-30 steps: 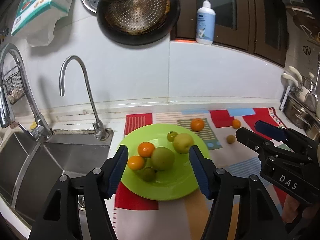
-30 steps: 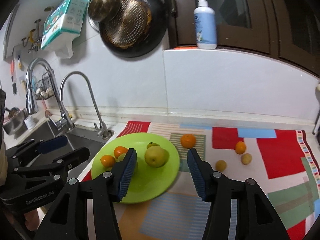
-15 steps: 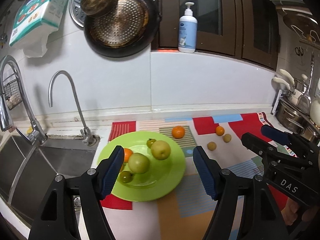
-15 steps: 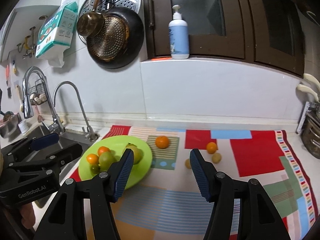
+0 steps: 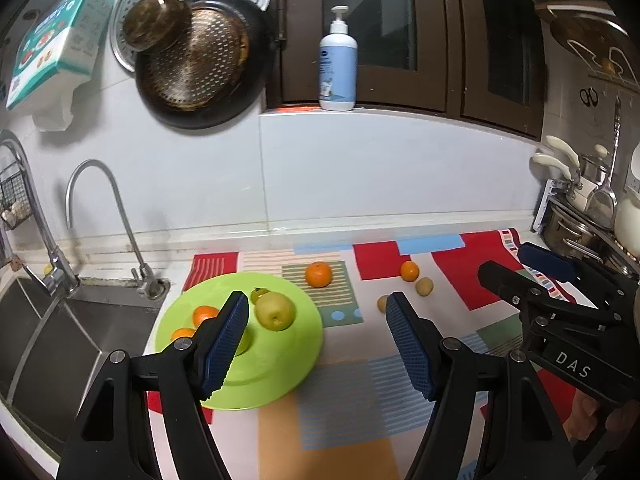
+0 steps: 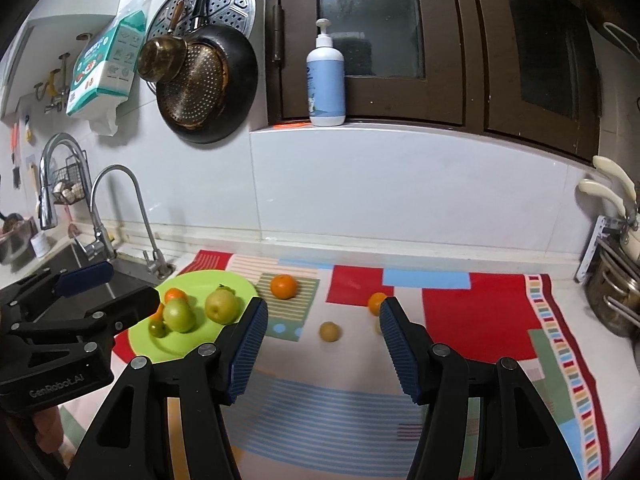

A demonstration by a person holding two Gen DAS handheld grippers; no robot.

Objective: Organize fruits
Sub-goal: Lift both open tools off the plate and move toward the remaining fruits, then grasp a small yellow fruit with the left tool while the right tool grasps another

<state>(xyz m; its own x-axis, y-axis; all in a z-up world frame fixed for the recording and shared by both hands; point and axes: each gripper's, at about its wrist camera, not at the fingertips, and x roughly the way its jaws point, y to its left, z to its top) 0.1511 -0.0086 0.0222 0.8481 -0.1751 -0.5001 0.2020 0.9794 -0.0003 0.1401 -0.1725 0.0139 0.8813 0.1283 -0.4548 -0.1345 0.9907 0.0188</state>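
A lime green plate (image 5: pixel 280 364) (image 6: pixel 192 280) lies on the patterned mat beside the sink. It holds a yellow pear (image 5: pixel 275 311) (image 6: pixel 221 305), a green apple (image 6: pixel 179 315), oranges (image 5: pixel 205 314) and a small green fruit (image 6: pixel 158 328). Loose on the mat are a large orange (image 5: pixel 318 274) (image 6: pixel 283 286), a small orange (image 5: pixel 409 271) (image 6: pixel 376 303) and small yellow-brown fruits (image 5: pixel 424 286) (image 6: pixel 329 331). My left gripper (image 5: pixel 316 312) is open and empty above the plate's right edge. My right gripper (image 6: pixel 322 312) is open and empty above the mat, back from the loose fruits.
A steel sink (image 5: pixel 44 320) with two taps (image 5: pixel 100 216) lies left of the plate. Pans (image 5: pixel 196 64) hang on the wall above. A soap bottle (image 5: pixel 338 64) stands on the ledge. Pots and utensils (image 5: pixel 580 216) crowd the right end of the counter.
Both grippers have pulled back and up from the plate, so more of the counter shows. The fruits and the plate have not moved. Both stay open.
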